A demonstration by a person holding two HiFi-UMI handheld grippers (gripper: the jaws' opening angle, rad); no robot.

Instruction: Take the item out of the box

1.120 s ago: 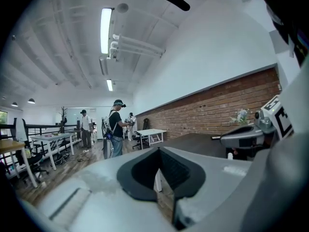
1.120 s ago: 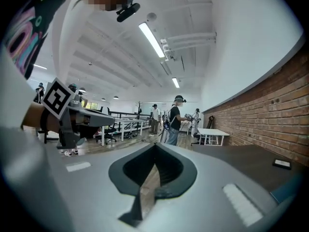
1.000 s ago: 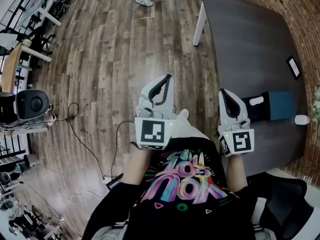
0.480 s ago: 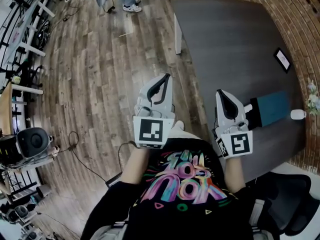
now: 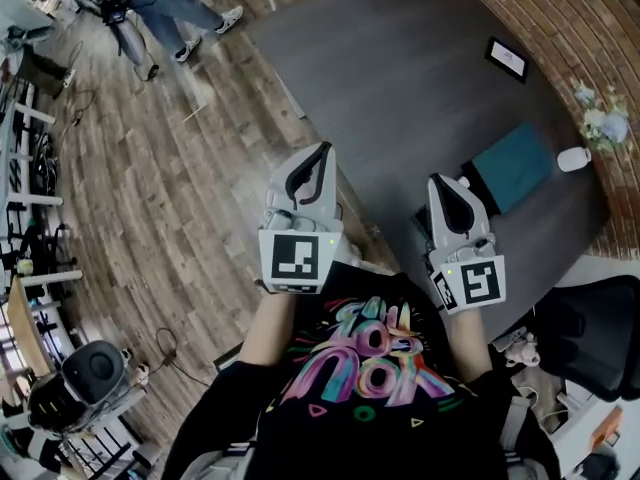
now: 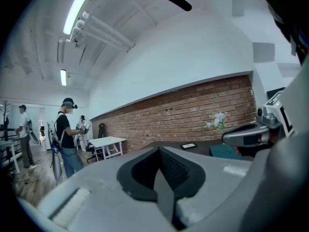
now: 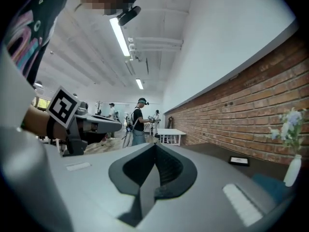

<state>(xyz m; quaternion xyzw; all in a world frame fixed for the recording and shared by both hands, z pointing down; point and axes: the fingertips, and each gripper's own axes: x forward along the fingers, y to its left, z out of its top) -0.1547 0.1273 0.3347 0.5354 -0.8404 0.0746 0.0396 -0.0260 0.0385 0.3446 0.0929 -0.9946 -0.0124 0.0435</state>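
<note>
A teal box with a dark end lies on the dark round table, just beyond and right of my right gripper. That gripper is shut and empty, over the table's near edge. My left gripper is also shut and empty, at the table's left edge. The left gripper view has the box low at the right, behind the right gripper. In the right gripper view only a teal corner of the box shows. What the box holds is hidden.
Beside the box stand a white vase with flowers. A framed card lies further back. A black office chair is at the lower right. A person stands on the wood floor at the upper left.
The view has swung toward the table. The box now lies closer, ahead of the right gripper. Both grippers stay shut and have moved with the turn.
</note>
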